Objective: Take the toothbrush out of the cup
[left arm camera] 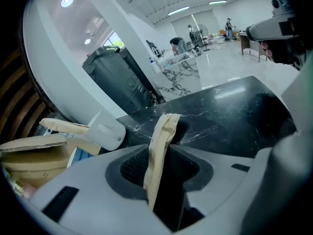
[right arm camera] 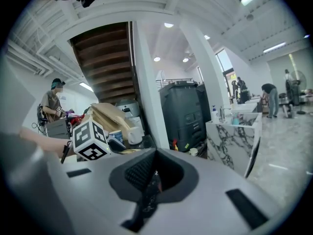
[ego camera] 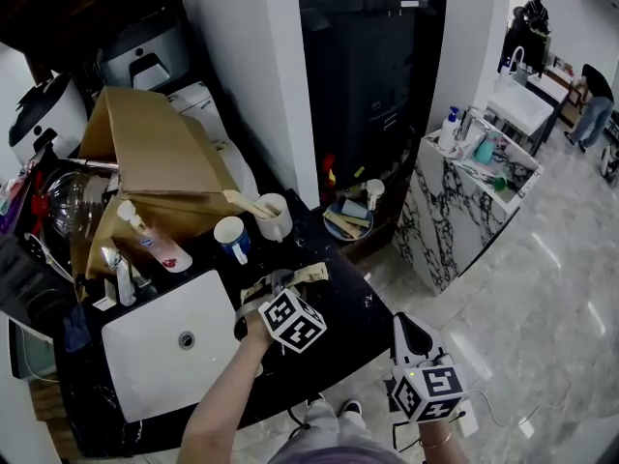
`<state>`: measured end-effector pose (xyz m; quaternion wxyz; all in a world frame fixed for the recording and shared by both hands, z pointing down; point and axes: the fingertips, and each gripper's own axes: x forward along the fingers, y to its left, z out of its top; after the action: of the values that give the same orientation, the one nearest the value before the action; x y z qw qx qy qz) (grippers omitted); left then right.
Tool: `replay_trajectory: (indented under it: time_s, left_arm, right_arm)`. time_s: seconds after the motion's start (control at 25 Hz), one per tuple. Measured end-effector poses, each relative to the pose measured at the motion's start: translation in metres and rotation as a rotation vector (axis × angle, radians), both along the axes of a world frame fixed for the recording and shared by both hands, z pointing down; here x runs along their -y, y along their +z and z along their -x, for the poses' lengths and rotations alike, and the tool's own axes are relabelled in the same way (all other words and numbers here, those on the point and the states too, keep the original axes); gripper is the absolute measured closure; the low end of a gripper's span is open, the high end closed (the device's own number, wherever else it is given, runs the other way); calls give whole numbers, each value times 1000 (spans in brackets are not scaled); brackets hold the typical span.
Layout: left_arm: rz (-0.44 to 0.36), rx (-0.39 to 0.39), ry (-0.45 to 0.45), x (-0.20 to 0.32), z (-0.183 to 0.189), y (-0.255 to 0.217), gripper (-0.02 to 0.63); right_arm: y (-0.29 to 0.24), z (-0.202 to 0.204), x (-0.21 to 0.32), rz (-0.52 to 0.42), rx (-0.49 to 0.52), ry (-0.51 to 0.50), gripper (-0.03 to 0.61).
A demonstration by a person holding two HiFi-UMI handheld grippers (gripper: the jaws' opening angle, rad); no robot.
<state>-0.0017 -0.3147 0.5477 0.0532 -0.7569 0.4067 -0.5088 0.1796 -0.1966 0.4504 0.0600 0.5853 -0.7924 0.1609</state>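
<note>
The left tongs (left arm camera: pixel 165 156) stand apart around a pale beige flat-handled toothbrush (left arm camera: pixel 159 148). It leans on one pad, with a dark gap to the other. It is out of the white cylindrical cup (ego camera: pixel 276 218) and lies over the black marble desk (ego camera: pixel 360 309), between the white rectangular sink (ego camera: pixel 160 361) and the right edge. The cup is near the back edge. The right tongs (right arm camera: pixel 154 173), off the front right corner, are closed together and empty.

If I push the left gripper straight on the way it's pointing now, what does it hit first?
Most likely the black countertop, just past the beige toothbrush that stands between the parted jaws of the left gripper. The white cup sits left of that line.
</note>
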Motion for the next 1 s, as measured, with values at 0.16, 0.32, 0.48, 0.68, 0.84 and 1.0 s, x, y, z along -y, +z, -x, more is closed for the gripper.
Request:
replay_trajectory:
  time_s: [0.16, 0.32, 0.48, 0.68, 0.84, 1.0]
  left_arm:
    - [11, -116, 10, -6, -9, -13, 429]
    - [-41, -318, -22, -8, -11, -46, 416]
    - [-170, -530, -121, 6, 8, -96, 419]
    - [-225, -869, -304, 36, 45, -137, 419]
    - [-217, -1152, -474, 60, 78, -144, 447]
    - [-228, -1208, -553, 79, 98, -138, 511]
  right_arm:
    - [-3, 1, -1, -6, -2, -6, 577]
    - [-6, 10, 0, -10, -9, -27, 577]
    - [-9, 23, 5, -19, -12, -59, 577]
    - [-9, 36, 12, -13, -16, -87, 577]
    - [-5, 40, 19, -2, -24, -93, 577]
    - [-1, 42, 28, 10, -29, -88, 577]
